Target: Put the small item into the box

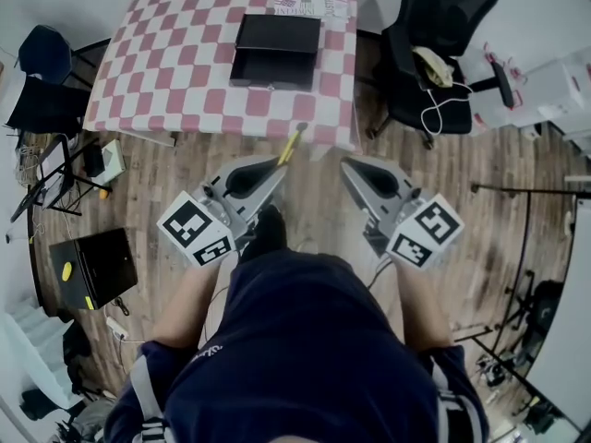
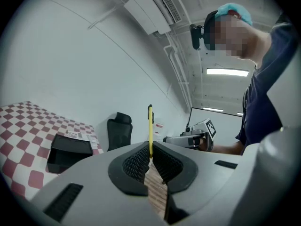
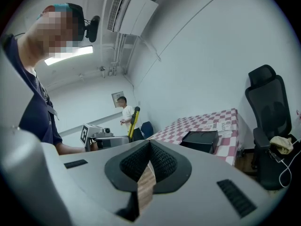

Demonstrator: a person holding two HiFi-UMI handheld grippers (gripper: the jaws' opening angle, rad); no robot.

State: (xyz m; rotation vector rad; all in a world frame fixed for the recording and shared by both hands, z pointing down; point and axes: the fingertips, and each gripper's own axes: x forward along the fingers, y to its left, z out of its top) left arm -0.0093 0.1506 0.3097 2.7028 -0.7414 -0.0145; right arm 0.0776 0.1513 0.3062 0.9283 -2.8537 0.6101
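A thin yellow pen sticks out of my left gripper, which is shut on it below the table's near edge. In the left gripper view the pen stands upright between the closed jaws of the left gripper. The open black box sits on the checkered table, also visible as the box and the box. My right gripper is shut with nothing in it, its jaws meeting in the right gripper view. The pen shows there too.
Printed papers lie behind the box. A black office chair with a white cable stands right of the table. A black case lies on the wooden floor at left. White boxes sit far right. A person stands in the background.
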